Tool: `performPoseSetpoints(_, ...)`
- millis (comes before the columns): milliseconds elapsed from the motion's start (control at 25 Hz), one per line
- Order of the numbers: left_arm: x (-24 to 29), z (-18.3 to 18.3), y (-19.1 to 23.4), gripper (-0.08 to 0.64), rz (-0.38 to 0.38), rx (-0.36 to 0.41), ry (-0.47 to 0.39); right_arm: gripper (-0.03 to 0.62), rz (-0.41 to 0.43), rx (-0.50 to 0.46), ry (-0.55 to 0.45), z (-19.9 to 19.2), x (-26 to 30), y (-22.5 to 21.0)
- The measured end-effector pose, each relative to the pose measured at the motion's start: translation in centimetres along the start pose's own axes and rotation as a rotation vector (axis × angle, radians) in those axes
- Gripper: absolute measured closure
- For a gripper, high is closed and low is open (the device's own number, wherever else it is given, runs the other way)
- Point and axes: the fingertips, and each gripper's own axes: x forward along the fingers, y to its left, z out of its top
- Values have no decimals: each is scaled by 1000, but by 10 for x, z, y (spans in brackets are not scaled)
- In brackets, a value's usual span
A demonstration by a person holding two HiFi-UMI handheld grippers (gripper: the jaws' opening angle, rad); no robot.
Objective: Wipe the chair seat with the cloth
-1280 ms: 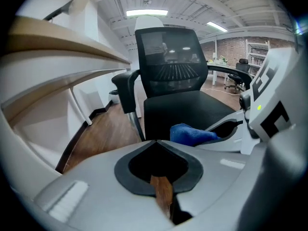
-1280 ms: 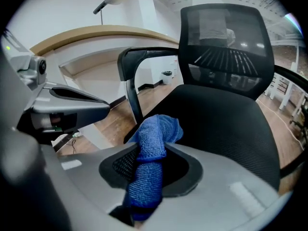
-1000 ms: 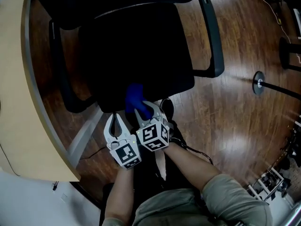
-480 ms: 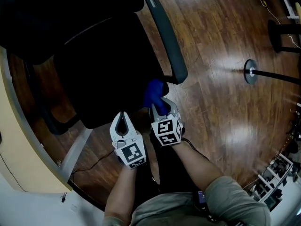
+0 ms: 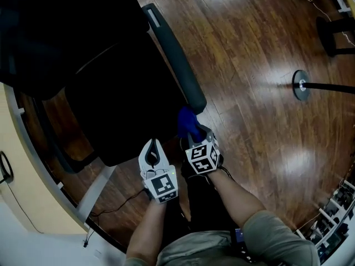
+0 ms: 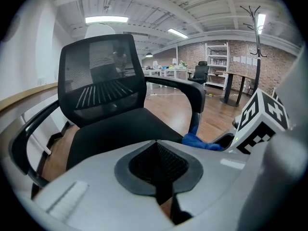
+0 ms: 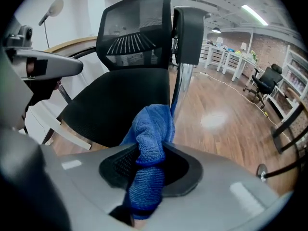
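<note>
Step in hand, by the look of it: getting the cloth (image 7: 149, 129) onto the chair seat (image 5: 122, 110) for a wiping pass. Swing the right tongs (image 5: 194, 131) in over the seat's front corner, clear of the armrest (image 5: 175, 60), and lower to lay the loose fold flat on the fabric. Press lightly; drag in long, overlapping strokes from back to front edge. Keep the left tongs (image 5: 153, 147), closed on nothing, off the seat or ready to steady the chair.

Right tongs clamped on the cloth's middle. Blue, nubbly, microfibre-like, bunched into a thick roll, one end poking past the tips, the other trailing back. Held in the air just beside the armrest's front end. Probably not touching the seat yet, though hard to tell against such dark upholstery.
</note>
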Motion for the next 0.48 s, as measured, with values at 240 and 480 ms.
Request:
performPoseSetpoints(240, -38, 40, 12, 555, 15, -30, 16, 486, 82, -3, 0, 26, -62, 14)
performPoseSetpoints(480, -93, 107, 42, 555, 62, -54, -48, 486, 204, -184, -78, 78, -144, 41)
